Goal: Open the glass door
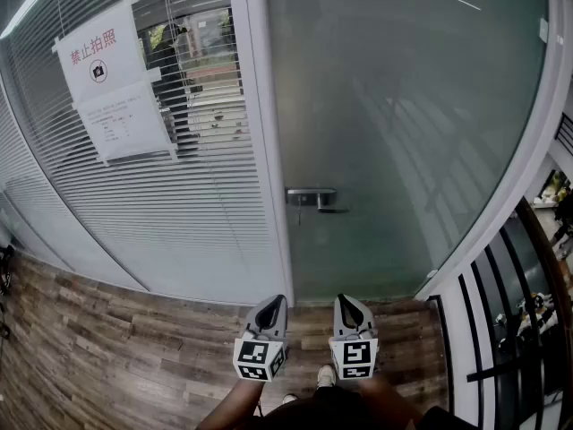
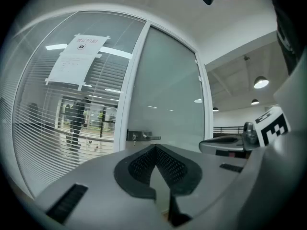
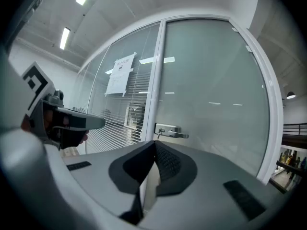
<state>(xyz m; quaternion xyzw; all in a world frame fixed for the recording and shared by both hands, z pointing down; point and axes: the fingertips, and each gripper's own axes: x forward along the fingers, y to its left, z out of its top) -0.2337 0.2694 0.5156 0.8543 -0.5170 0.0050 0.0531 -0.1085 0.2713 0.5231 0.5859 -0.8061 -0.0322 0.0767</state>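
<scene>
A: Door (image 1: 403, 133) first. Where is it?
B: Straight ahead, frosted glass, closed in its white frame (image 1: 260, 133), to the right of a pane with blinds (image 1: 179, 213).
A: And below?
B: Wood floor (image 1: 107, 348). A paper notice (image 1: 112, 79) hangs on the pane with the blinds.
A: Grippers?
B: Left gripper (image 1: 271, 305) and right gripper (image 1: 347, 305) sit side by side, level, pointing at the door and well short of it. Both are clenched, with nothing between the jaws.
A: Handle?
B: Handle (image 1: 313, 198) at the door's left edge, lever pointing right, untouched.
</scene>
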